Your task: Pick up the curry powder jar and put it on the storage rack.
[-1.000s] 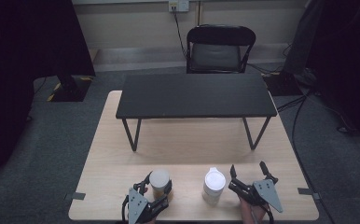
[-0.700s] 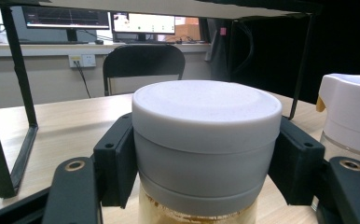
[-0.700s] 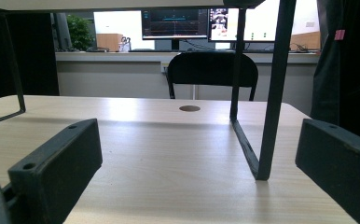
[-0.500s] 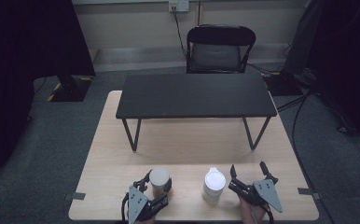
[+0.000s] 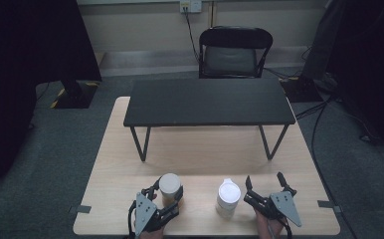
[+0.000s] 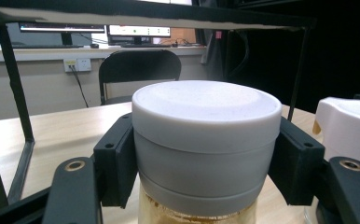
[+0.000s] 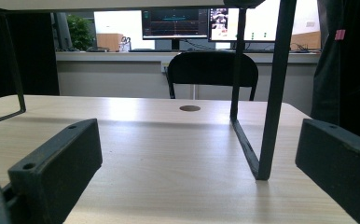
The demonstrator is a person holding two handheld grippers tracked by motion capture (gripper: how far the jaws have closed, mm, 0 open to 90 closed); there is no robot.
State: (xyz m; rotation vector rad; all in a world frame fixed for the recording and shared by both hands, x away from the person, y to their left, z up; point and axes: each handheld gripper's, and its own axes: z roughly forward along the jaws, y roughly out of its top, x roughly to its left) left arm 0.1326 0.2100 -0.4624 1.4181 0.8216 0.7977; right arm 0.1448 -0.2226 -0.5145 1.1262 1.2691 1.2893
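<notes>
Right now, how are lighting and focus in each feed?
High view: table evenly lit, corners of the room very dark, grippers small. Left gripper view: jar lid fills the centre, slightly soft at close range. Right gripper view: bright monitors blow out; the tabletop carries a soft sheen.

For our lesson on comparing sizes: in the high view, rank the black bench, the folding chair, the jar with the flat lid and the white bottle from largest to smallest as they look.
1. Black bench
2. Folding chair
3. Jar and white bottle: they look alike, so no ranking.
</notes>
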